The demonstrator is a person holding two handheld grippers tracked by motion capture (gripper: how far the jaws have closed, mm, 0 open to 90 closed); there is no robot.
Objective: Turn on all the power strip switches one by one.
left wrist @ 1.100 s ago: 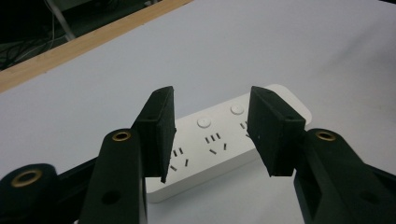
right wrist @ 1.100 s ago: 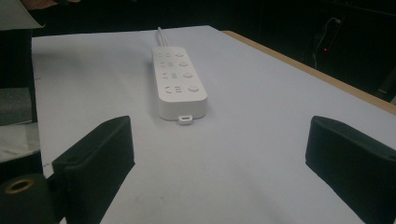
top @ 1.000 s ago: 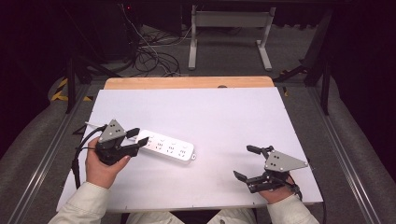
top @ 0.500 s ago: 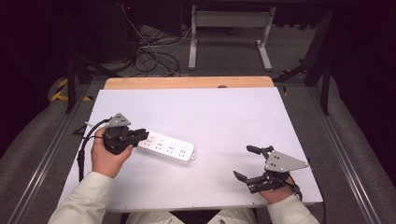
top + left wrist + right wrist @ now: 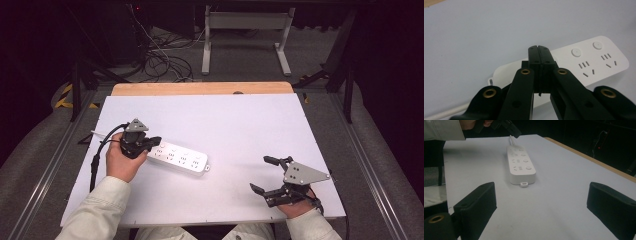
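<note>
A white power strip (image 5: 181, 158) lies flat on the white table (image 5: 240, 125), its cord running off to the left. My left gripper (image 5: 154, 142) is shut with nothing between its jaws, and its tip sits over the strip's cord end. In the left gripper view the joined tips (image 5: 539, 49) cover part of the strip (image 5: 589, 60) beside two round buttons. Whether they touch it I cannot tell. My right gripper (image 5: 262, 174) rests open near the front right edge, well apart from the strip. Its two pads (image 5: 477, 203) frame the strip (image 5: 521, 166) far ahead.
The strip's white cord (image 5: 441, 114) trails toward the table's left edge. A wooden board edge (image 5: 200, 88) borders the far side. Beyond the table stand a metal frame (image 5: 245, 30) and loose floor cables (image 5: 160, 60). A pale sleeve (image 5: 95, 212) reaches in at the front left.
My left gripper has moved away from the person and rolled over, so its tip now points onto the strip's cord end. The right gripper and the strip have stayed put.
</note>
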